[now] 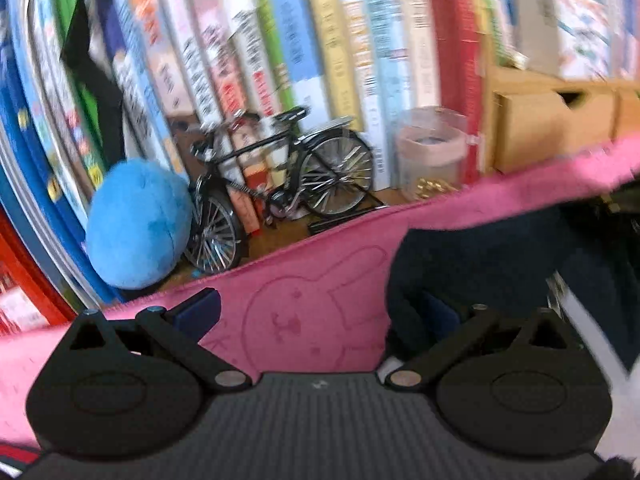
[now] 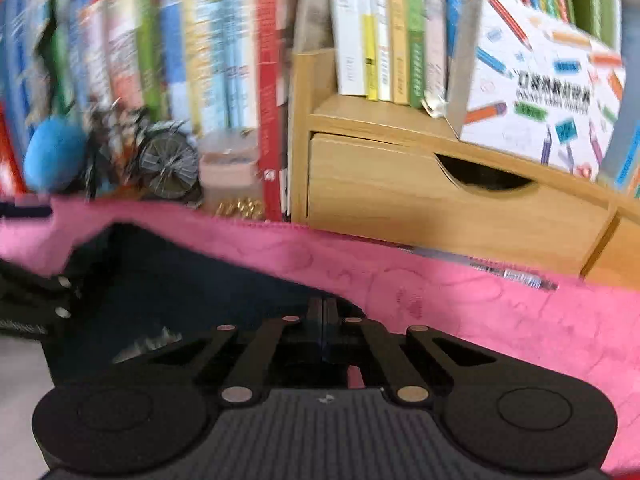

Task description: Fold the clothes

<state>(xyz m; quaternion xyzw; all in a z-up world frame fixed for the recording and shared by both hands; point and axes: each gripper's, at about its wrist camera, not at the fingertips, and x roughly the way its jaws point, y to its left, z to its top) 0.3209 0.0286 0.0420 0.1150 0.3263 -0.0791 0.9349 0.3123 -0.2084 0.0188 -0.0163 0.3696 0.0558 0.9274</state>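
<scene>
A dark navy garment (image 1: pixel 480 264) (image 2: pixel 192 280) lies on a pink mat (image 1: pixel 320 280) (image 2: pixel 500 320) printed with rabbit outlines. My left gripper (image 1: pixel 318 314) is open wide just above the mat. Its right finger (image 1: pixel 438 316) rests against the garment's left edge and its left finger (image 1: pixel 200 310) hangs over bare mat. My right gripper (image 2: pixel 324 312) is shut, with its pads pressed together at the garment's near edge, and the cloth looks pinched between them. The left gripper's black linkage (image 2: pixel 36 300) shows at the left of the right wrist view. Both views are motion-blurred.
A shelf of upright books (image 1: pixel 320 40) runs along the back. In front of it stand a blue plush ball (image 1: pixel 136 224), a model bicycle (image 1: pixel 280 192) and a plastic jar (image 1: pixel 432 152). A wooden drawer box (image 2: pixel 440 208) carries a printed carton (image 2: pixel 536 84). A pen (image 2: pixel 508 274) lies on the mat.
</scene>
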